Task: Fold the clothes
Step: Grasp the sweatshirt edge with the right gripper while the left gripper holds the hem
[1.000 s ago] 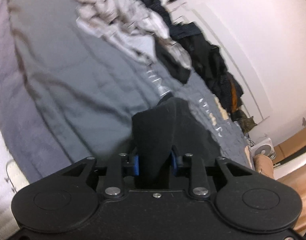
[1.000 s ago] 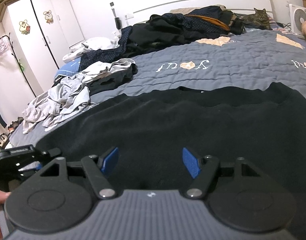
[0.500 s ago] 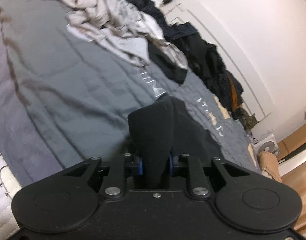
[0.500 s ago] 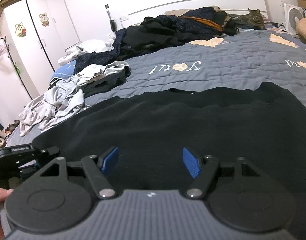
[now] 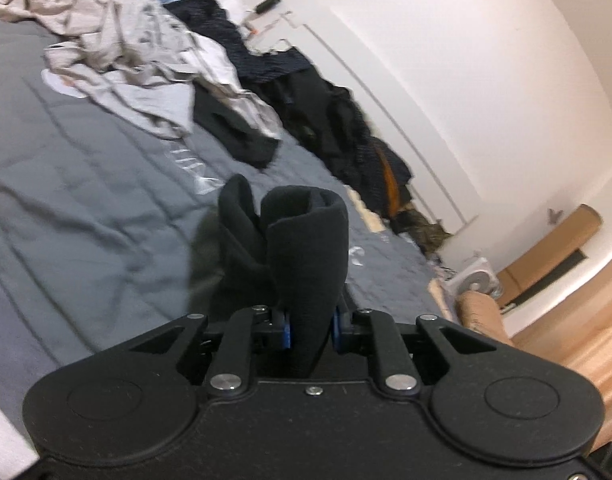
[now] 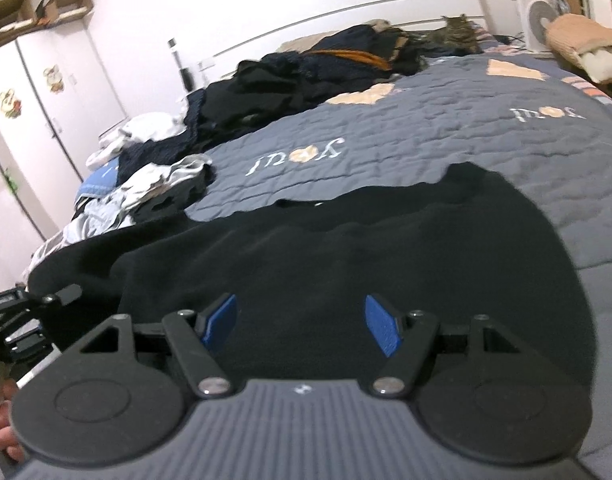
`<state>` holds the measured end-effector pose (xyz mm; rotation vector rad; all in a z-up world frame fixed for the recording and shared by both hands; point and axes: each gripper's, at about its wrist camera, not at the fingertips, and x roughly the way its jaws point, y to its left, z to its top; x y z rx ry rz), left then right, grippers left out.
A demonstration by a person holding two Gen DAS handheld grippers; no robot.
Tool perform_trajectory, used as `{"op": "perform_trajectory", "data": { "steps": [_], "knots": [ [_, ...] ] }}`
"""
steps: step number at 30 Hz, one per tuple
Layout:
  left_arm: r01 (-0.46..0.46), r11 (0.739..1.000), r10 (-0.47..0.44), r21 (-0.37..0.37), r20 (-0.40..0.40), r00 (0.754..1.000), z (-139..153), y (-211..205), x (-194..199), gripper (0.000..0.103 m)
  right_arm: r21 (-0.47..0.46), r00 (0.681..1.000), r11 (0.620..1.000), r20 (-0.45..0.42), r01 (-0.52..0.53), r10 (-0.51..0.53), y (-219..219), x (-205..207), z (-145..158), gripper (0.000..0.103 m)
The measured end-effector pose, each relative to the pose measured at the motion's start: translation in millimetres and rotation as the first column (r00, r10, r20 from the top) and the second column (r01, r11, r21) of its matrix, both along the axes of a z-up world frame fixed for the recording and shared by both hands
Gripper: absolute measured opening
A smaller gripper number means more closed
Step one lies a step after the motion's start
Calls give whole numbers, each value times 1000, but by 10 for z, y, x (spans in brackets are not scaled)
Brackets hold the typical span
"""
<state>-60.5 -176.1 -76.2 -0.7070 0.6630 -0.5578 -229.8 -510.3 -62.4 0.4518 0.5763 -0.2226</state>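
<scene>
Pinching a bunched fold of the black fleece garment (image 5: pixel 306 256), my left gripper (image 5: pixel 309 326) has its blue pads pressed on the cloth, jaws closing tight, the fold standing up at 12 o'clock from the jaws. At 10 o'clock lies a rumpled heap of pale grey clothes (image 5: pixel 133 60) on the grey quilted bedspread (image 5: pixel 65 200). My right gripper (image 6: pixel 301 328) stands wide with nothing between its pads, hovering over the garment spread flat on the bed. A pile of dark clothes (image 6: pixel 289 84) sits at 12 o'clock, a tabby cat (image 6: pixel 460 36) at 1 o'clock
</scene>
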Motion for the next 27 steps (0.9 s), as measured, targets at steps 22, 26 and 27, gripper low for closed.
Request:
{"op": "perform_trajectory", "data": {
  "steps": [22,26,27],
  "knots": [
    [556,809,-585,190,167,794,281,-2334,-1147,16,200,911,904,91,379,-402,-1424,-1283,33,70],
    [595,745,-650,301,130,748,-30,-2643,-1374,16,237,888,875,87,422,-452,-1613,-1494,-25,70],
    [595,724,-665,349,124,737,-119,-2703,-1423,16,236,889,875,79,423,-452,-1629,-1507,-43,70]
  ]
}}
